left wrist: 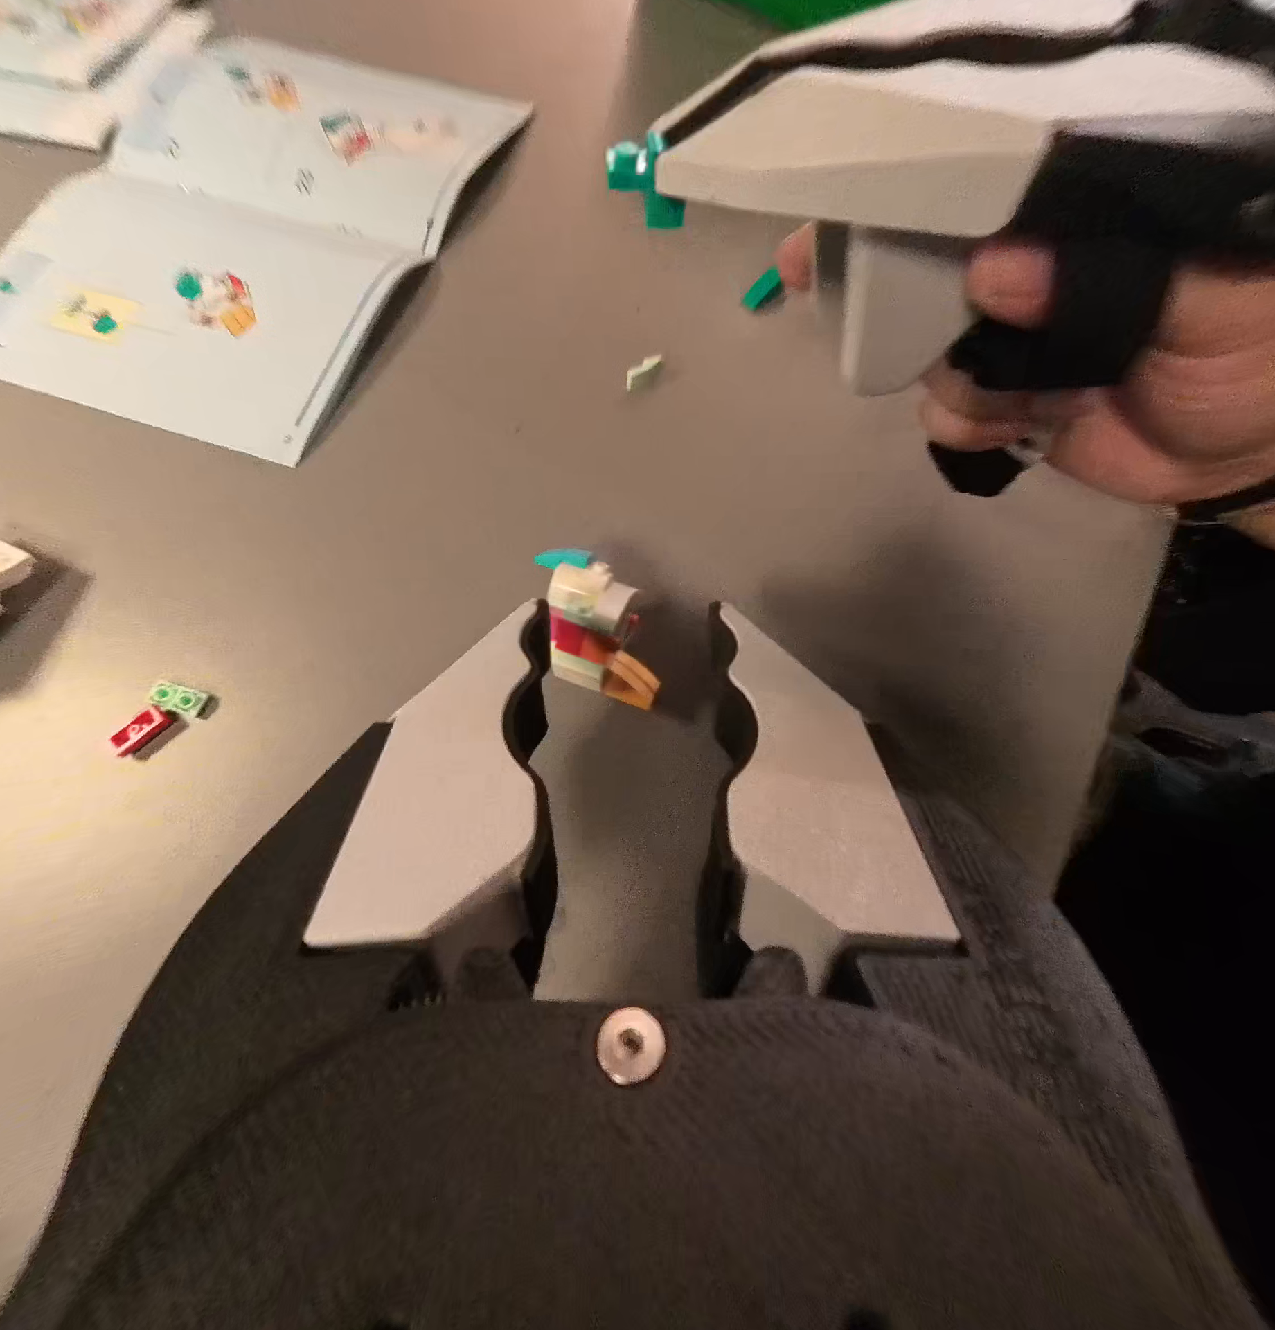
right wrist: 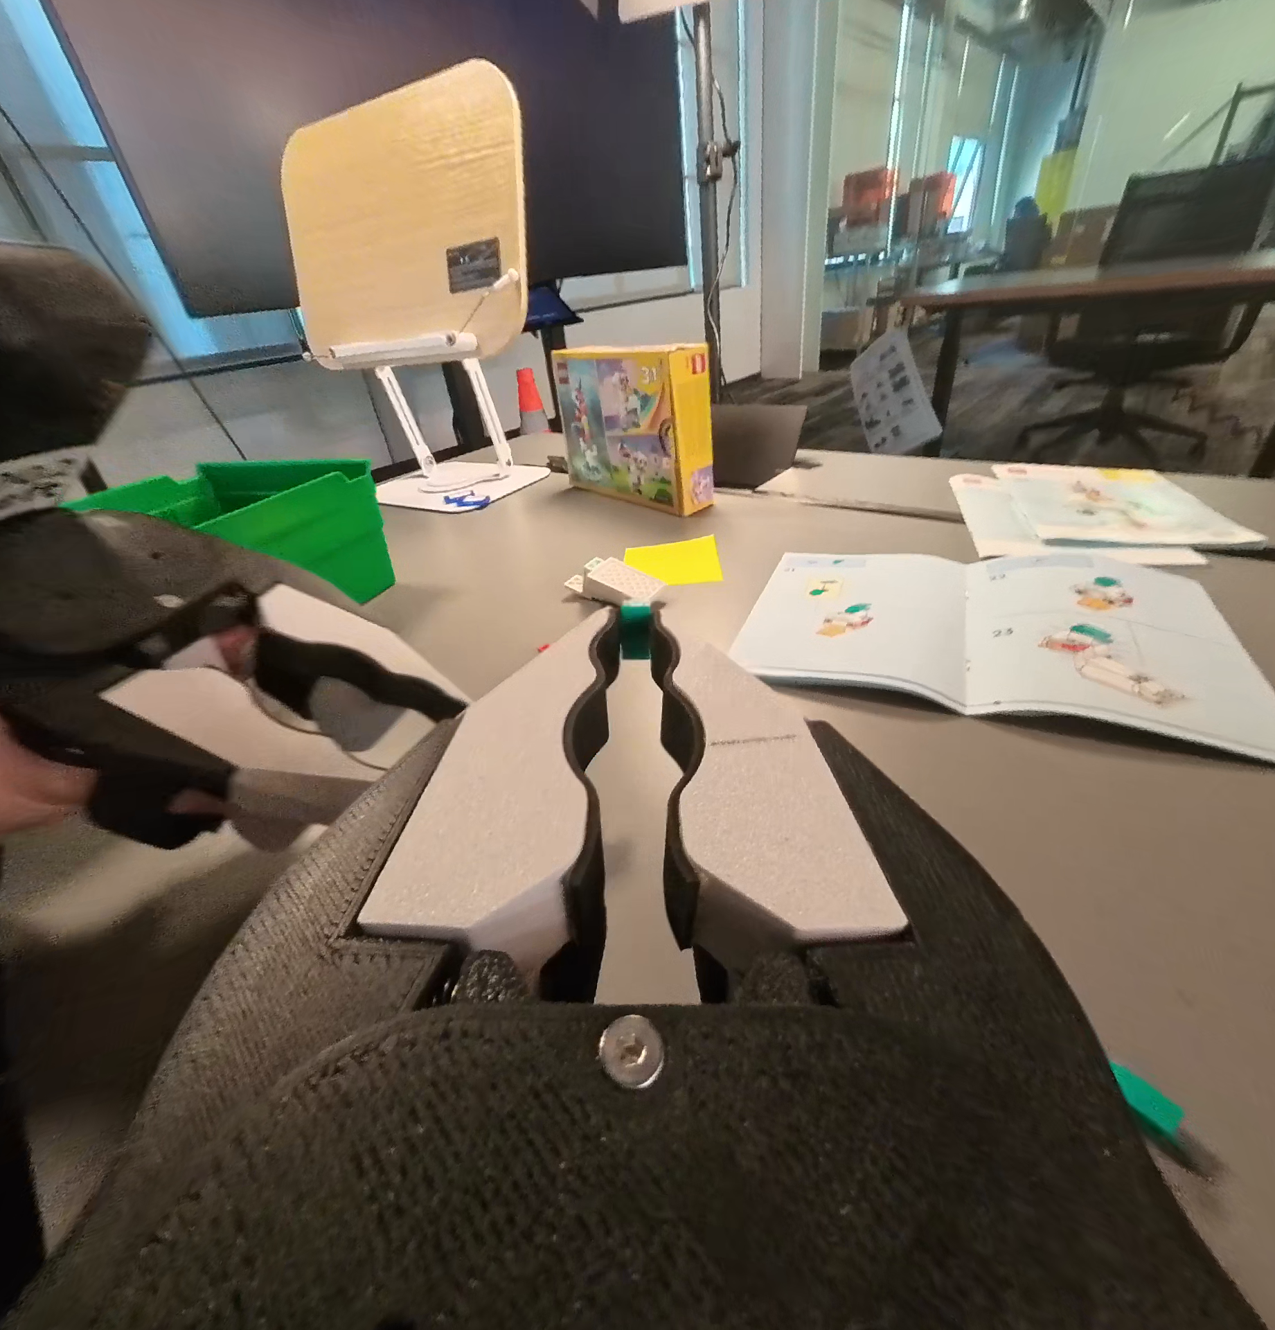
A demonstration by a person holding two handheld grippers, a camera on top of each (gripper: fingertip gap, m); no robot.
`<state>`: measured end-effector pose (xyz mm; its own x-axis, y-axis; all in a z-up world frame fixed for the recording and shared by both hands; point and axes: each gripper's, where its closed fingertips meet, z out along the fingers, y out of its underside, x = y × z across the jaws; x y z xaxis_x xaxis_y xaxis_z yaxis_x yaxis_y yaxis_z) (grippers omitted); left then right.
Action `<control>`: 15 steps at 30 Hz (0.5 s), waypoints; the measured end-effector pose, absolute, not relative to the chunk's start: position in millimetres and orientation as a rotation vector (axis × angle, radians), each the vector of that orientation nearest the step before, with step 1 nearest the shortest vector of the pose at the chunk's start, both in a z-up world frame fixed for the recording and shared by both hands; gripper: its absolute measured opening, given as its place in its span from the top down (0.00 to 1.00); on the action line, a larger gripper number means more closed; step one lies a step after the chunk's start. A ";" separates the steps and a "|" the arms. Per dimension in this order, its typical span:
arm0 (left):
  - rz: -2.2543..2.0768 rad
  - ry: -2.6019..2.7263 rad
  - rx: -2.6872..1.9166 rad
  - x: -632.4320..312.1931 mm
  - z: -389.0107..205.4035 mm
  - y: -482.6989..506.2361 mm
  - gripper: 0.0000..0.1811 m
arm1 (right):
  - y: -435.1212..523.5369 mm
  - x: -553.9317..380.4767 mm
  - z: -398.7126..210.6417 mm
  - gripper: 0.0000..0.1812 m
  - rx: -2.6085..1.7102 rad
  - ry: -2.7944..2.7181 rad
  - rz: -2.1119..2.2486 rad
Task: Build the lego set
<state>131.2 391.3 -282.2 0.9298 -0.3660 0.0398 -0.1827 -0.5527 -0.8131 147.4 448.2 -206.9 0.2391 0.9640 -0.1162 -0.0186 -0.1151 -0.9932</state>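
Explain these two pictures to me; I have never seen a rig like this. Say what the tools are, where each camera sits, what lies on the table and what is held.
A person holds a two-fingered tool in each hand, with a camera on each looking along its fingers. The left view shows the left hand-held gripper, open, with a small half-built model between its fingertips; whether it rests on the table is unclear. The right view shows the right hand-held gripper shut on a green brick. On the table lie an open instruction booklet, a yellow box, green bins and loose bricks.
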 end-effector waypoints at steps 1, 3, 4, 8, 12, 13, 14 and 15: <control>-0.270 0.390 -2.123 132.4 -275.0 385.4 0.77 | 448.6 148.3 -205.1 0.97 -1.372 -0.964 1.097; -0.278 0.368 -2.055 129.2 -262.9 374.4 0.79 | 451.1 149.9 -202.7 0.97 -1.329 -0.963 1.050; -0.278 0.347 -2.041 125.4 -259.2 369.5 0.79 | 452.6 150.2 -202.0 0.97 -1.310 -0.963 1.027; -0.256 0.220 -2.008 100.5 -249.9 358.4 0.79 | 455.8 144.3 -199.9 0.97 -1.250 -0.984 0.979; -0.284 0.160 -1.996 90.4 -246.4 348.6 0.79 | 457.0 132.9 -194.2 0.97 -1.213 -0.968 0.976; -0.289 0.161 -1.981 91.2 -243.5 345.4 0.79 | 458.4 131.4 -191.7 0.97 -1.200 -0.958 0.963; -0.291 0.171 -1.964 92.8 -240.1 342.0 0.79 | 460.9 130.9 -188.5 0.97 -1.182 -0.950 0.939; -0.290 0.186 -1.946 94.9 -236.3 338.3 0.79 | 465.7 132.0 -184.7 0.97 -1.160 -0.943 0.896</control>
<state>94.9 338.3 -236.3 0.9577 -0.2640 0.1148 0.0055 -0.3818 -0.9242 132.0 465.7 -184.7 0.3477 0.9282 0.1326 -0.0844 0.1718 -0.9815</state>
